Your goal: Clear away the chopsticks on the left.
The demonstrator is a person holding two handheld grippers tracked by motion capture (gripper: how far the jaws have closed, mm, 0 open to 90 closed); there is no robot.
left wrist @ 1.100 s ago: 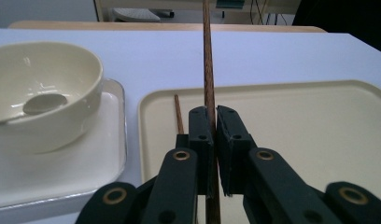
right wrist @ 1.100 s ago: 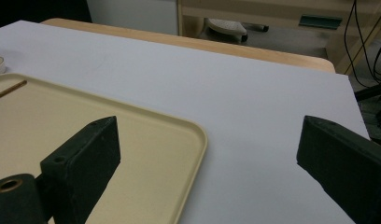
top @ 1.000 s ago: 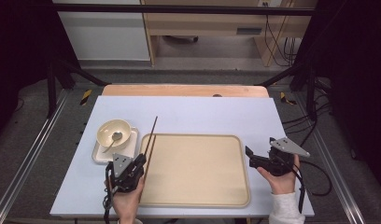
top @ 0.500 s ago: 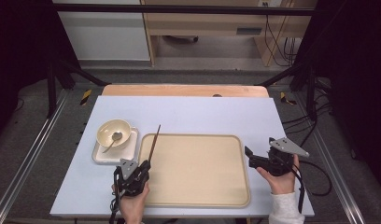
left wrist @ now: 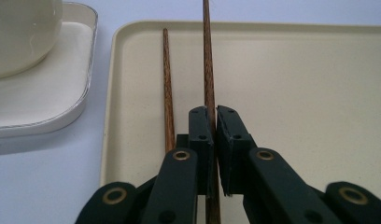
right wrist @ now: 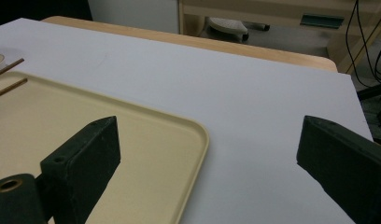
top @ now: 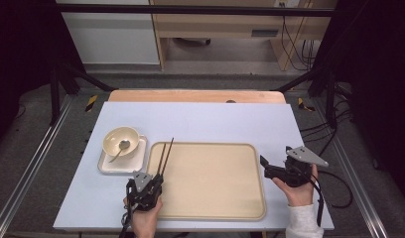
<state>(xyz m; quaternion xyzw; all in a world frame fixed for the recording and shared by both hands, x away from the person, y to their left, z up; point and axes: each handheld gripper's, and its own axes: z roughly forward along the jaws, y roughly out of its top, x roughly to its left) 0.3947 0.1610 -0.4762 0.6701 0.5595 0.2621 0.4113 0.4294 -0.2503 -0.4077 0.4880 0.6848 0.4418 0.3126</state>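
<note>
Wooden chopsticks [top: 164, 154], dark brown, lie over the left rim of the tray [top: 210, 208], long axes running away from the person and leaning a little right, tips just past the tray's far-left corner. Seen along the left gripper [left wrist: 213, 116]: one stick pinched between the narrow jaws, its near end passing under them; the other stick [left wrist: 167, 84] just beside on the left, outside the pads, apart from the held one and nearly parallel. Both above the tray's beige floor near its left wall; touching the floor or not, cannot tell.

Left of the sticks, a white square dish [top: 107, 166] with a cream bowl [top: 120, 140] and a spoon [top: 122, 146] inside it, close to the tray's left edge with only a thin strip of the blue-white table cover [top: 210, 121] between. Wide bare tray floor to the right of the sticks. Beyond the tray's far rim, a broad open band of cover up to the wooden table edge [top: 190, 95].

Right gripper [top: 262, 161] sits just off the tray's right rim, jaws spread wide with nothing between them; open cover ahead of it.

Against a second ago: sticks lower and drawn nearer the person, tips no longer reaching far past the tray's far rim; left hand [top: 143, 218] nearer the table's near edge. Right gripper, dish and tray unchanged in place.
</note>
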